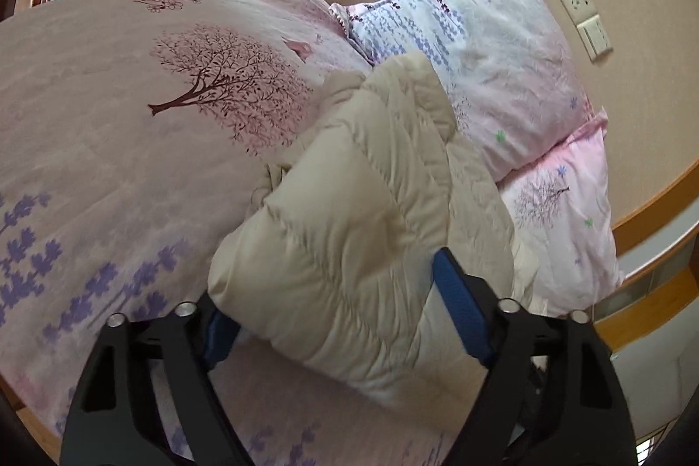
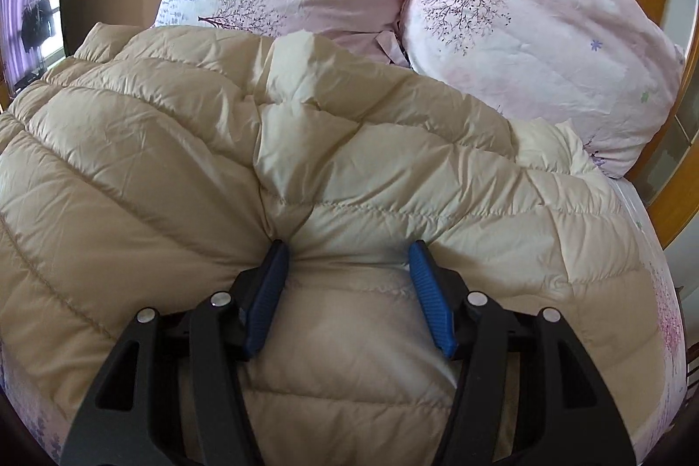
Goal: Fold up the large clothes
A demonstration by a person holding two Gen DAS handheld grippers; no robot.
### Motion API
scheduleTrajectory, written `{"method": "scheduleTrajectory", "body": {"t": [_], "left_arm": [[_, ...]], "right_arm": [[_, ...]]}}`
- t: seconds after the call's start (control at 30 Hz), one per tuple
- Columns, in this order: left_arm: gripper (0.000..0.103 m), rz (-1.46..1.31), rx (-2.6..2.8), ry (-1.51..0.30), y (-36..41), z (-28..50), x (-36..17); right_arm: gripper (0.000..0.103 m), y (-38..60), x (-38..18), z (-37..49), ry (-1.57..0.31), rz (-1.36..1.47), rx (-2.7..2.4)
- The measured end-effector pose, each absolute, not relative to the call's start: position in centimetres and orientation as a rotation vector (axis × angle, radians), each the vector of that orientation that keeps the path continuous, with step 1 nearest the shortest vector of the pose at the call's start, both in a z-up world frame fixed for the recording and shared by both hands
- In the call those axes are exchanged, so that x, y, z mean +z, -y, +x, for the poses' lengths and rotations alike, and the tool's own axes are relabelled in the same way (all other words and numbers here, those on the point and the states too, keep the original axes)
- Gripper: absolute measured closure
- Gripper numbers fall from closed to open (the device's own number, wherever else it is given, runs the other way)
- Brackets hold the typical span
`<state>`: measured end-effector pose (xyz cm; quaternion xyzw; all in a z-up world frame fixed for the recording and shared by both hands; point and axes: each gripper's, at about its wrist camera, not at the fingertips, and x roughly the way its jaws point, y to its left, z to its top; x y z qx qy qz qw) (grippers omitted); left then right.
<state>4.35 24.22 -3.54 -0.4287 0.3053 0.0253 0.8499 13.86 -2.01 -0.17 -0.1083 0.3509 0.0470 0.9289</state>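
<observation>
Cream puffy jacket (image 2: pixel 349 143) on the bed (image 1: pixel 109 143) by pillows (image 2: pixel 524 29) | soft, slippery, light, take seams | right gripper (image 2: pixel 347 265) pinching a fold | left gripper (image 1: pixel 332 300) straddling its edge, grip unclear.

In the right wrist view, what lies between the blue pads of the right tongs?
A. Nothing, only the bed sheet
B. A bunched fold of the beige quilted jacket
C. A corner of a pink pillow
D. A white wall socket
B: the right tongs have a gathered fold of the beige quilted jacket between their pads, and the pink pillows lie beyond it, untouched.
</observation>
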Motion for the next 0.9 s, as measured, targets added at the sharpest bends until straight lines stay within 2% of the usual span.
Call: {"method": "scheduleTrajectory", "body": {"t": [0.1, 0.2, 0.43, 0.57, 0.9], "left_arm": [[0.055, -0.914, 0.03, -0.621, -24.1, 4.8, -3.1], [0.07, -0.847, -0.022, -0.551, -23.1, 4.8, -0.7], [0.073, -0.697, -0.234, -0.398, -18.7, 4.7, 5.8], [0.073, -0.668, -0.362, -0.357, -15.8, 5.0, 7.6], [0.073, -0.67, -0.691, -0.396, -7.8, 7.2, 8.2]], "right_arm": [[0.045, 2.2, -0.1, 14.0, -0.724, -0.216, 0.1], [0.045, 2.4, -0.2, 14.1, -0.73, -0.205, 0.105], [0.044, 2.8, -0.2, 14.4, -0.738, -0.181, 0.117], [0.044, 2.9, -0.3, 14.6, -0.742, -0.17, 0.12], [0.044, 3.0, -0.3, 15.0, -0.744, -0.186, 0.147]]}}
